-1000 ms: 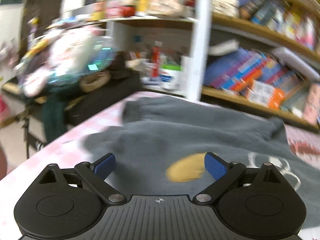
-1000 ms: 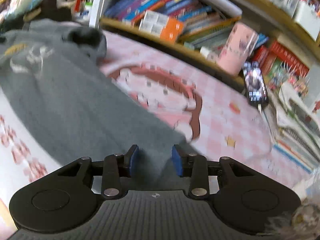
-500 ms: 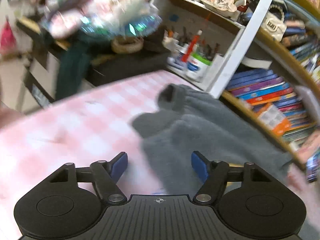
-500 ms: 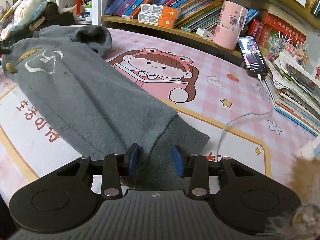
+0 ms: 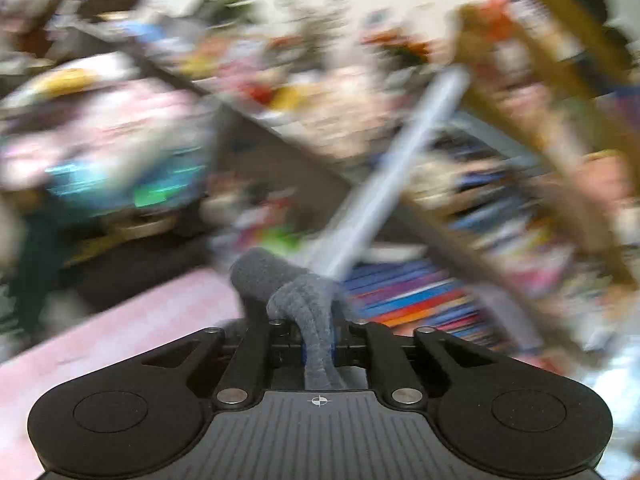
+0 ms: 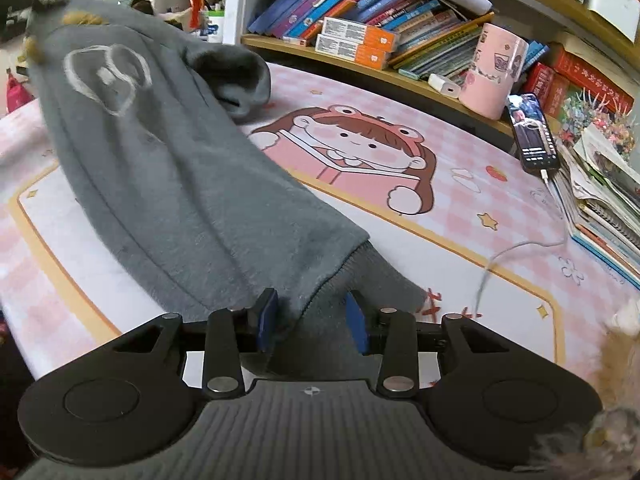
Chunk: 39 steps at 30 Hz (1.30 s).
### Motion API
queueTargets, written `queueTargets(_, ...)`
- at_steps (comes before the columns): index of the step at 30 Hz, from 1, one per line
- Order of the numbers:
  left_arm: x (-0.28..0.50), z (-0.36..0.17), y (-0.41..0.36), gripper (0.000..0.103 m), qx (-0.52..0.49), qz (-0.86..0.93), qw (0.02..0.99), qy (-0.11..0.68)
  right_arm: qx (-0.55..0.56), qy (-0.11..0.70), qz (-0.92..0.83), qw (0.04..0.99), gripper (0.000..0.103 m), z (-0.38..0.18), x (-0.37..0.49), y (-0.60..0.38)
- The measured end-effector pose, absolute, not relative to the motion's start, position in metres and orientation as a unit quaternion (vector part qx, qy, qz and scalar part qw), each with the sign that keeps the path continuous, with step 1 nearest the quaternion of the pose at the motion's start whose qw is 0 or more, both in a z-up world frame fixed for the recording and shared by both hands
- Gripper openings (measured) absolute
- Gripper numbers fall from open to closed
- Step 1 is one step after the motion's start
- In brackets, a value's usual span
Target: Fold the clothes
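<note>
Left gripper [image 5: 318, 346]: fingers clenched on a bunched fold of the grey sweater [image 6: 168, 176], lifted clear of the tabletop [image 6: 460, 216]. Strong blur all over the left wrist view, so probably a fast swing.

Right gripper [image 6: 312, 322]: fingers grasping the ribbed hem [image 6: 360, 280], thick cloth filling the gap between the blue pads. Sweater body stretched between both grips, far end raised, one sleeve [image 6: 236, 76] hanging loose and touching the tabletop.

Risks, as a judgement:
- Thick fold slipping out of the left fingers under a quick pull.
- Loose sleeve tucking under and spoiling the fold.
- Cloth sweeping against the white cable [image 6: 516, 248] and dragging the phone [image 6: 532, 136].
- Pink cup [image 6: 494, 70] near, possible to knock.
</note>
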<state>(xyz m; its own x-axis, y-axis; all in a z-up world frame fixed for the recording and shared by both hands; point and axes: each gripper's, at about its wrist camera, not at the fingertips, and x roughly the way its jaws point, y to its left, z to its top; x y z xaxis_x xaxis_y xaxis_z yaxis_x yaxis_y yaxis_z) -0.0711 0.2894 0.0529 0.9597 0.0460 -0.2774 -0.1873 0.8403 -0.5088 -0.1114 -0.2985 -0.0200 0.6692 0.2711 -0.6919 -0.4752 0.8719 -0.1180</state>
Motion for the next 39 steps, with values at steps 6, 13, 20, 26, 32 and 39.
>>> queueTargets(6,-0.074,-0.012,0.313,0.044,-0.323,0.107,0.897,0.28,-0.142,0.347,0.223,0.9,0.039,-0.02,-0.114,-0.295)
queueTargets(13,-0.08,-0.021,0.32,0.065,-0.398,0.1,0.878,0.247,-0.126,0.345,0.219,0.904,0.042,-0.022,-0.113,-0.299)
queueTargets(20,-0.071,-0.005,0.323,0.014,-0.392,0.09,0.894,0.196,-0.126,0.346,0.219,0.904,0.043,-0.022,-0.113,-0.299)
queueTargets(26,-0.081,0.029,0.304,0.011,-0.306,0.083,0.94,0.13,-0.129,0.348,0.223,0.901,0.044,-0.022,-0.111,-0.294)
queueTargets(32,-0.083,0.022,0.31,0.02,-0.277,0.111,0.94,0.167,-0.129,0.346,0.232,0.9,0.044,-0.023,-0.108,-0.291)
queueTargets(39,-0.082,0.0,0.328,0.09,-0.253,0.189,0.913,0.26,-0.129,0.348,0.235,0.898,0.047,-0.023,-0.105,-0.29)
